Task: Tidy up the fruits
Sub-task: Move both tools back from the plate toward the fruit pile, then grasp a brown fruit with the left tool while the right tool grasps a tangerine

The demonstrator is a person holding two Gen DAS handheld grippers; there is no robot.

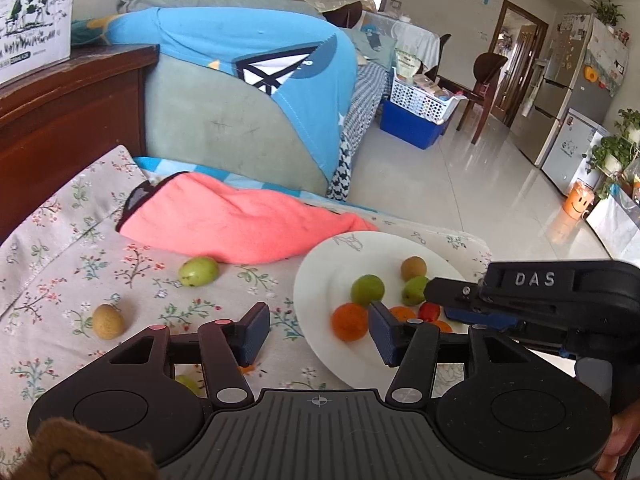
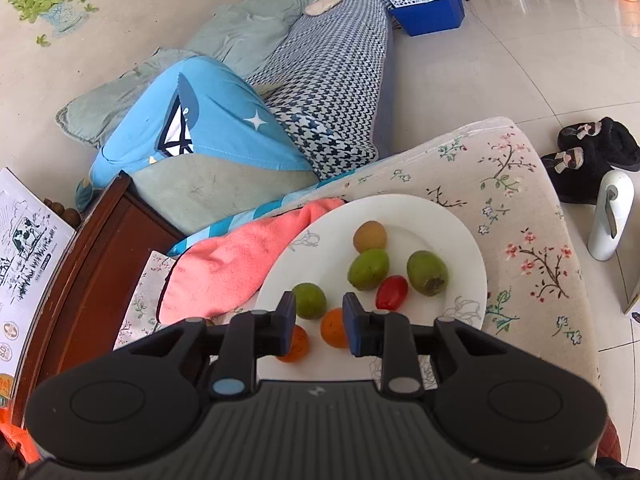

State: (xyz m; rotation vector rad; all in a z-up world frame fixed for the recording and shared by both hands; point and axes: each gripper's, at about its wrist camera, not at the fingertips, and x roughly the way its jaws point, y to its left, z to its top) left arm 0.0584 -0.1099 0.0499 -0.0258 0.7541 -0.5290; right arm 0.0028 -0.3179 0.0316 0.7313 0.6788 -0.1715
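A white plate (image 1: pixel 316 276) (image 2: pixel 460 236) on the flowered cloth holds several fruits: green ones (image 2: pixel 368 269), a brown one (image 2: pixel 370 236), a red tomato (image 2: pixel 392 292) and orange ones (image 1: pixel 349 322). Loose on the cloth to the plate's left lie a green fruit (image 1: pixel 199 271) and a brown fruit (image 1: pixel 108 322); another green one (image 1: pixel 186 382) peeks from under my left gripper. The left gripper (image 1: pixel 320 334) stands open over the plate's near left rim, with nothing gripped. My right gripper (image 2: pixel 320 318) (image 1: pixel 440 304) hovers low over the plate, slightly open, with an orange fruit (image 2: pixel 334 328) below the gap, beside the right pad and not squeezed.
A pink towel (image 1: pixel 248 220) lies bunched behind the plate and touches its rim. A dark wooden cabinet (image 1: pixel 68 120) with a cow-printed box (image 1: pixel 32 20) stands at the left. A sofa with blue bedding (image 1: pixel 256 52) is behind. Black slippers (image 2: pixel 592 160) and a white bottle (image 2: pixel 610 216) sit on the floor.
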